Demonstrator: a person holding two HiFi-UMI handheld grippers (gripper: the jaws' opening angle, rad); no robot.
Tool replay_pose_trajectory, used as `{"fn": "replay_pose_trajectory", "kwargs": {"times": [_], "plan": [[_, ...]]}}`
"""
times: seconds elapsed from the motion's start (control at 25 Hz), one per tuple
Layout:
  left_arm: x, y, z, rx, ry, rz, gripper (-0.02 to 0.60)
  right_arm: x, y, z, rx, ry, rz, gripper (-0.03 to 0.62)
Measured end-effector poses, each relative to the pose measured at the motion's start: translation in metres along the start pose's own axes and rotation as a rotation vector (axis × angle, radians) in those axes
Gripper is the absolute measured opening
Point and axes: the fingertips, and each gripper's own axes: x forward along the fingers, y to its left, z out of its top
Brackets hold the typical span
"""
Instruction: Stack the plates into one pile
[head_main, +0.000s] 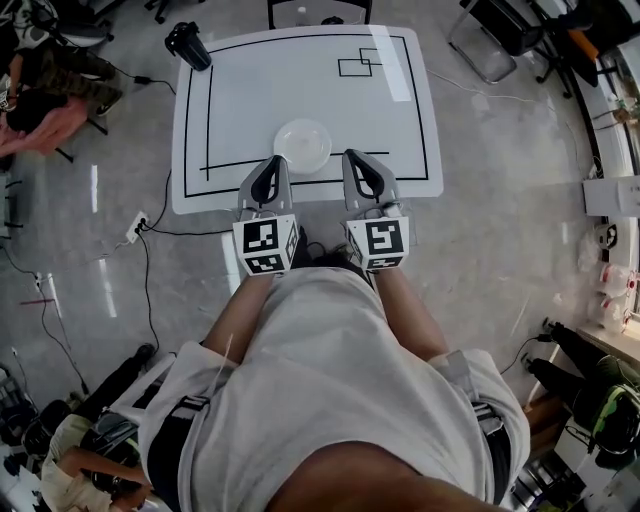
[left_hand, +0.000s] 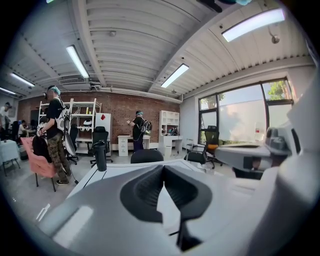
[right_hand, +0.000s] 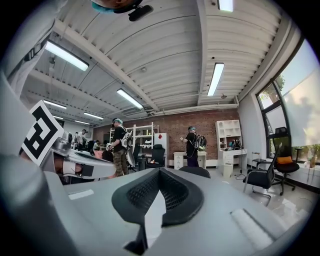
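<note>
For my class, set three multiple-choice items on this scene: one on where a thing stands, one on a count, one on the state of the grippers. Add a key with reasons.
1. Where on the white table with black lines does the black cylindrical bottle stand?
A. at its far left corner
B. at its near right corner
C. in its middle

2. How many piles of round white plates lie on the table?
A. three
B. one
C. two

3. How do the fingers of the left gripper and the right gripper stand?
A. both open
B. both shut on a plate
C. both shut, nothing between them

Key:
1 A, the head view shows the bottle at that corner.
2 B, only one pile shows, by the near edge.
3 C, each gripper view shows its fingers together and empty.
</note>
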Motion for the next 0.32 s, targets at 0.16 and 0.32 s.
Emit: {"fn": "replay_pose_trajectory", "kwargs": {"times": [0.16, 0.32], "plan": [[-0.0019, 0.0032, 0.0030, 0.002, -0.002, 0.001, 0.002, 0.0008, 0.0034, 0.0007, 0.006, 0.000, 0.004, 0.000], [0.0004, 0.0057, 0.0057, 0.004, -0.005, 0.003, 0.002, 0.0030, 0.0043, 0.0050, -0.003, -0.008, 0.010, 0.000]]}}
